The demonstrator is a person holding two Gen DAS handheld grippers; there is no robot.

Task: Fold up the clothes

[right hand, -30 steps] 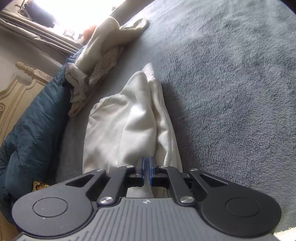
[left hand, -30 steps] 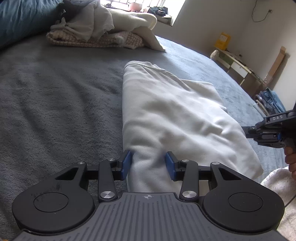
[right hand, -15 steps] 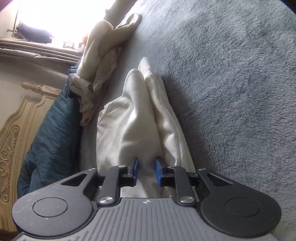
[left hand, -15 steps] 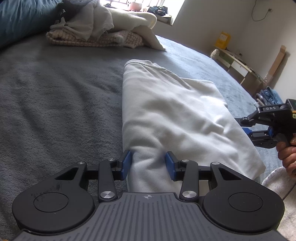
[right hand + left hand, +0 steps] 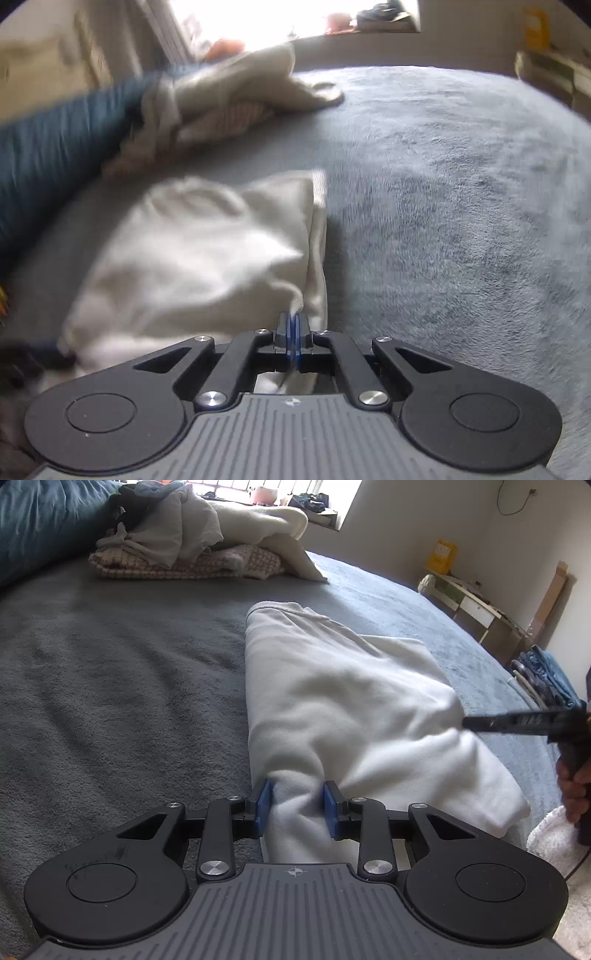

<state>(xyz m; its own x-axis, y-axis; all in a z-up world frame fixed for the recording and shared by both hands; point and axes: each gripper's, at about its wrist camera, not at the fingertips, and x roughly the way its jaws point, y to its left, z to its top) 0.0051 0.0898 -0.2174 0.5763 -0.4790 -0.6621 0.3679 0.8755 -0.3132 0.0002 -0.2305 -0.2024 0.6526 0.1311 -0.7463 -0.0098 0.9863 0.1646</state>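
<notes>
The cream garment (image 5: 332, 701) lies folded into a long puffy strip mid-bed (image 5: 110, 664). Left hand-held gripper (image 5: 297, 808) is closing on its near end, right hand-held gripper (image 5: 293, 332) clenched on its edge.

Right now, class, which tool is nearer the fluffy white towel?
Right. The right tool is held just above the towel; the left tool, jaws closing on the white garment, is farther left.
</notes>
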